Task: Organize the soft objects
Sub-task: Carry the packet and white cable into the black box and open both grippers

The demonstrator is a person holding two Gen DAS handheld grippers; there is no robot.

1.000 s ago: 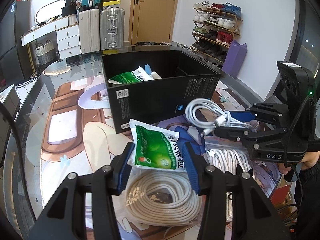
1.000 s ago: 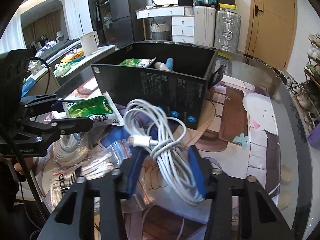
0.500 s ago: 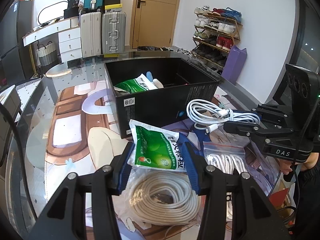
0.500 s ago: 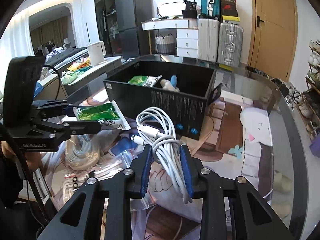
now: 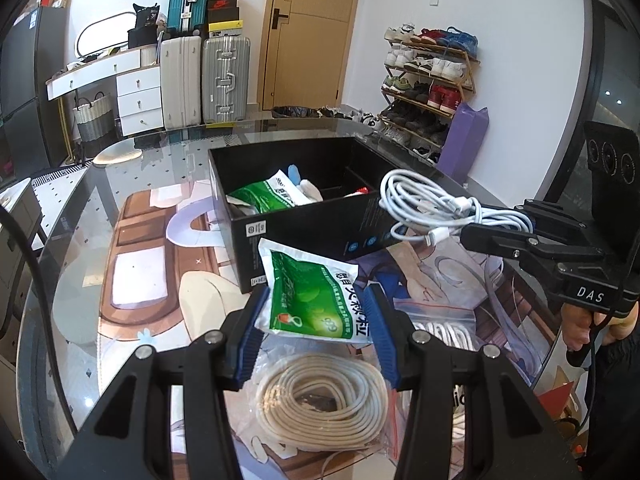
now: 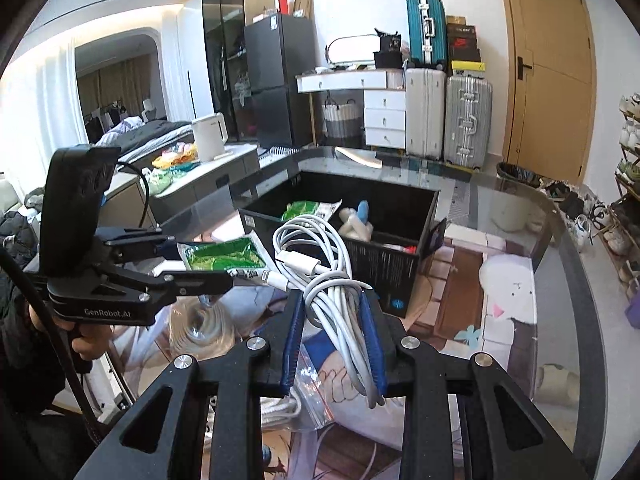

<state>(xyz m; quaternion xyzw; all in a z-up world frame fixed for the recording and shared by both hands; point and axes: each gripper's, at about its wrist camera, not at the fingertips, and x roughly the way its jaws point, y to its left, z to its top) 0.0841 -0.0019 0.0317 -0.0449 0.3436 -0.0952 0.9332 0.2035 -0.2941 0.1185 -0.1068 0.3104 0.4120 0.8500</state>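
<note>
Glass surface w/ black box ahead: right tool pinches limp white cable bundle mid-coil, loops likely to sag; left tool clamps light, crinkly green pouch by edges.

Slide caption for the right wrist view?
Right gripper clamps bundled white charging cable before open black cardboard box.

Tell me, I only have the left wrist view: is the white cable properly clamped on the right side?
Observer: Yes, the right gripper is shut on the white cable, its loose ends hanging below the pads.
Operator: Anything left of the table I can't see?
Observer: A white kettle stands on a side counter.
Operator: And in the black box?
Observer: Beside the green packet inside the black box, a white and blue thing stands upright.
</note>
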